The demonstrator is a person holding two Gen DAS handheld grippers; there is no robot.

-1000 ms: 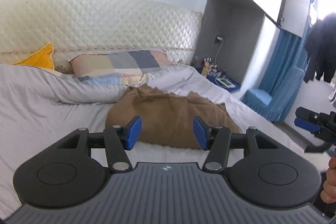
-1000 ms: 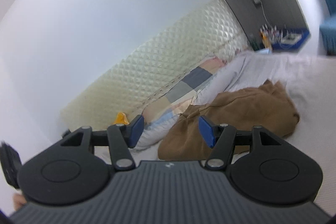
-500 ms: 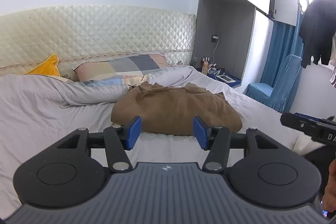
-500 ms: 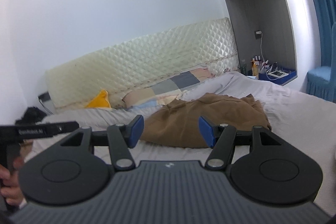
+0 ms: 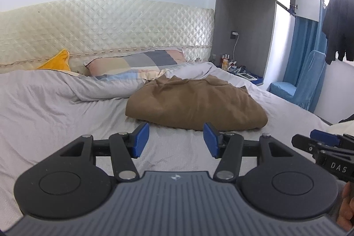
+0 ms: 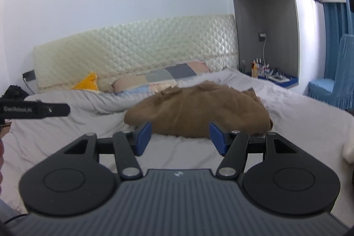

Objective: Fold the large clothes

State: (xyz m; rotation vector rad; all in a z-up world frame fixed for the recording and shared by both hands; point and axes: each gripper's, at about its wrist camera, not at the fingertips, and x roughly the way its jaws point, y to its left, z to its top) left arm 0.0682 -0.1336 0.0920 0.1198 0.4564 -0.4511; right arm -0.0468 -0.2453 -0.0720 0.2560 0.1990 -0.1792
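A large brown garment lies crumpled in a heap on the grey bedsheet, near the middle of the bed. My left gripper hovers short of its near edge, jaws open, nothing between the blue pads. My right gripper is also open and empty, just in front of the heap. Part of the right gripper shows at the right edge of the left wrist view; the left gripper's tip shows at the left of the right wrist view.
A patchwork pillow and a yellow cushion lie against the quilted headboard. A rumpled grey duvet lies left of the garment. A cluttered bedside shelf and a blue chair stand to the right.
Both grippers have sunk and come closer to the brown garment. The right wrist view has rolled from tilted to level. Both grippers' jaws keep the same opening.
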